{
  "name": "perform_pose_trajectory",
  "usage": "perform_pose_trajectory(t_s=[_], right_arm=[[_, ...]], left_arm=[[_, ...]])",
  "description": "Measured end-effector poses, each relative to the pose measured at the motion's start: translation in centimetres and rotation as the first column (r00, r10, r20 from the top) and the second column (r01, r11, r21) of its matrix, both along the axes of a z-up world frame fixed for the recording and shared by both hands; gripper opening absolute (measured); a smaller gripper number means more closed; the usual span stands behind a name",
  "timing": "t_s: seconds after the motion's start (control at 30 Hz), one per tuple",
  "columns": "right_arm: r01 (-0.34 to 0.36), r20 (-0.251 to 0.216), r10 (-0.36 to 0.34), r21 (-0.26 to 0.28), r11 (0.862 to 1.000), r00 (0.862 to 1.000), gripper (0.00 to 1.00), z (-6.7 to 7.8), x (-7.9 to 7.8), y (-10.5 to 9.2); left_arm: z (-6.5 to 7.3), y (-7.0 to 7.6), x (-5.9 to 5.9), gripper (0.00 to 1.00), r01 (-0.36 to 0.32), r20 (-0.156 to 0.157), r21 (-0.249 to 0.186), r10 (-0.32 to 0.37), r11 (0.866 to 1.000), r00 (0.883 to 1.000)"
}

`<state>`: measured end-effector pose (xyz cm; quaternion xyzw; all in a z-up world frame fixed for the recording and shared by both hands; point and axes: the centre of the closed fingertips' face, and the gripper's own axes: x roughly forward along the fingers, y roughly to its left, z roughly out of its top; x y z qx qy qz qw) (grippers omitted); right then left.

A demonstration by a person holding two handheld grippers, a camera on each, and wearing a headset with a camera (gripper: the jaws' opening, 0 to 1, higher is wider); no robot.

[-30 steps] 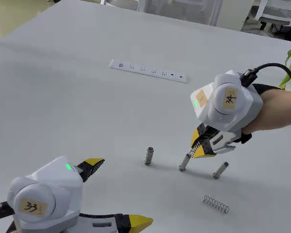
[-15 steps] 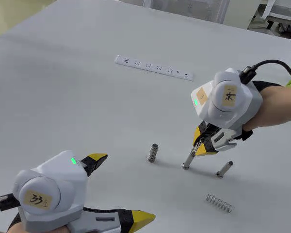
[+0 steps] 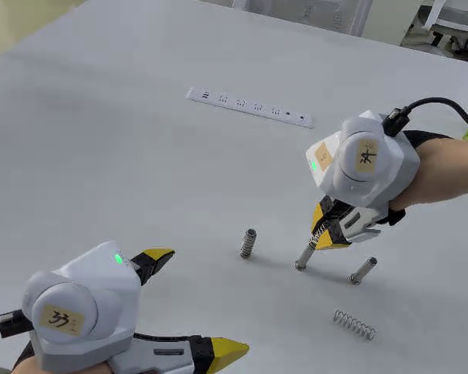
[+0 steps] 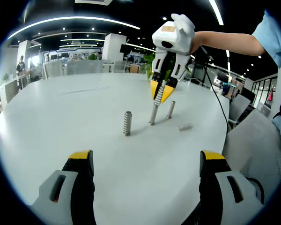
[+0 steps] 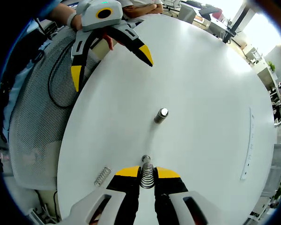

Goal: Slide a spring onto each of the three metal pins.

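Observation:
Three metal pins stand on the white table [image 3: 101, 140]. The left pin [image 3: 248, 243] wears a spring. My right gripper [image 3: 323, 236] is shut on a second spring [image 5: 147, 176], whose far end meets the top of the bare middle pin [image 3: 304, 255]. The right pin [image 3: 363, 269] is bare and leans. A loose spring [image 3: 354, 325] lies flat nearer to me. My left gripper [image 3: 192, 304] hangs open and empty at the bottom left, well away from the pins. In the left gripper view the right gripper [image 4: 161, 92] hovers over the middle pin [image 4: 153, 115].
A white power strip [image 3: 249, 107] lies farther back on the table. A black cable [image 3: 441, 105] trails from the right gripper. Office chairs stand beyond the far edge.
The head camera has shifted a little. My right gripper stays over the middle pin with the spring. The left gripper has barely moved.

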<state>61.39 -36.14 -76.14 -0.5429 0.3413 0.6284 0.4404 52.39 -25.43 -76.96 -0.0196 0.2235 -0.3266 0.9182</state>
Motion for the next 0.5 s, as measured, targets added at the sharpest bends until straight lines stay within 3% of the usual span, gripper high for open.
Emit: perform_pose_trajectory(t_s=[0.5], right_arm=[[-0.005,-0.002,0.005,-0.011,1.0,1.0,0.08,-0.09,-0.32,-0.04]], left_arm=[[0.08,0.01,-0.13,0.92,-0.003,-0.005,-0.007,0.003,1.0,1.0]])
